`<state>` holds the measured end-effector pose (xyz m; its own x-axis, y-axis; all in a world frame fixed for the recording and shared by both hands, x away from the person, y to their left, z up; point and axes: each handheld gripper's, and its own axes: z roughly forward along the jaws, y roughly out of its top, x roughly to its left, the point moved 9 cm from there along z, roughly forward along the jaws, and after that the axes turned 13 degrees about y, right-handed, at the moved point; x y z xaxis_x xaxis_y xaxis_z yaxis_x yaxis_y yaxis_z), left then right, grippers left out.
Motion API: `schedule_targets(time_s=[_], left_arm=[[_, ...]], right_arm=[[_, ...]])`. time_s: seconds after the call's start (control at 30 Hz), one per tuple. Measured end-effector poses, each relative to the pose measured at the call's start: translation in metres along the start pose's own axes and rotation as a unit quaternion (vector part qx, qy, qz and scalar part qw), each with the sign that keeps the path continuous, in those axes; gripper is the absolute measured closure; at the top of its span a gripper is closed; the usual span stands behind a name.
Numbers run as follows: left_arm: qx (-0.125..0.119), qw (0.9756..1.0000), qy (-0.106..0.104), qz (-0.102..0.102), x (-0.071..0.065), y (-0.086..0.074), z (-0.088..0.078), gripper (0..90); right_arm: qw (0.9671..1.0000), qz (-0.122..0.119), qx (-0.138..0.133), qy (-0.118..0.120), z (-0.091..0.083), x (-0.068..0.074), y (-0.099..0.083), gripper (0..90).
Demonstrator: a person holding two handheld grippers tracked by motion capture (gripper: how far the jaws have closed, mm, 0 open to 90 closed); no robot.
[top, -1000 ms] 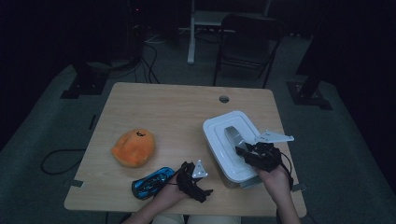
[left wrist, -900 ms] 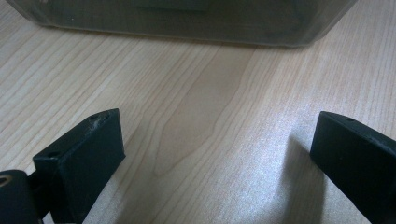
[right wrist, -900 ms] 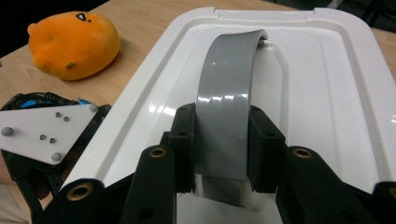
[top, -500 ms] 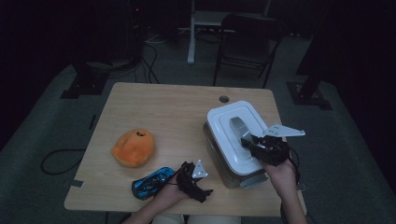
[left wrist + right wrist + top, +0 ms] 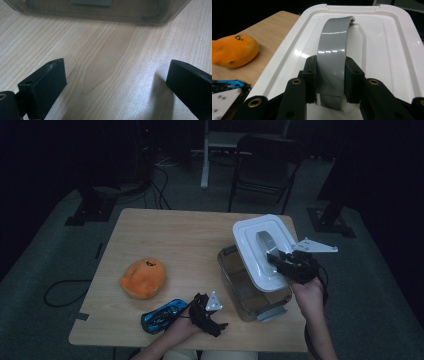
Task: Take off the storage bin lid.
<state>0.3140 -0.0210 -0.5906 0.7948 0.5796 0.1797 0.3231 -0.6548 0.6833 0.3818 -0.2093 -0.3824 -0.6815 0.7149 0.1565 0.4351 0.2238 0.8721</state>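
- This looks like a lab or test room, not a home.
- The room is dark, and light falls mostly on one small wooden surface [image 5: 190, 240] in the middle of the frame.
- The floor [image 5: 60, 255] is grey carpet, with black cables [image 5: 155, 190] lying loose at the upper left.
- Dark stand feet [image 5: 87, 210] sit on the floor at the left and right edges.
- A black folding chair [image 5: 265, 165] and a pale table leg [image 5: 205, 155] stand at the top, behind the surface.
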Motion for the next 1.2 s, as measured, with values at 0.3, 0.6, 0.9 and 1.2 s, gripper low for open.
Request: schedule_targets(time_s=[0.3,0.6,0.9,1.2], left_arm=[[-0.001,1.0,0.0,-0.001,0.0,0.0,0.0,3.4],[-0.001,1.0,0.001,-0.001,0.0,0.0,0.0,3.4],[0.001,1.0,0.001,0.002,0.0,0.0,0.0,3.4],[0.0,1.0,0.0,0.001,0.0,0.0,0.0,3.4]], right_arm=[[0.9992,0.018,-0.013,-0.032,-0.003,-0.035,0.01,67.8],[0.9967,0.04,-0.01,-0.07,0.002,-0.079,0.007,67.8],[0.9925,0.067,-0.008,-0.101,0.009,-0.125,-0.012,67.8],[0.9878,0.097,0.014,-0.121,0.026,-0.158,-0.043,67.8]])
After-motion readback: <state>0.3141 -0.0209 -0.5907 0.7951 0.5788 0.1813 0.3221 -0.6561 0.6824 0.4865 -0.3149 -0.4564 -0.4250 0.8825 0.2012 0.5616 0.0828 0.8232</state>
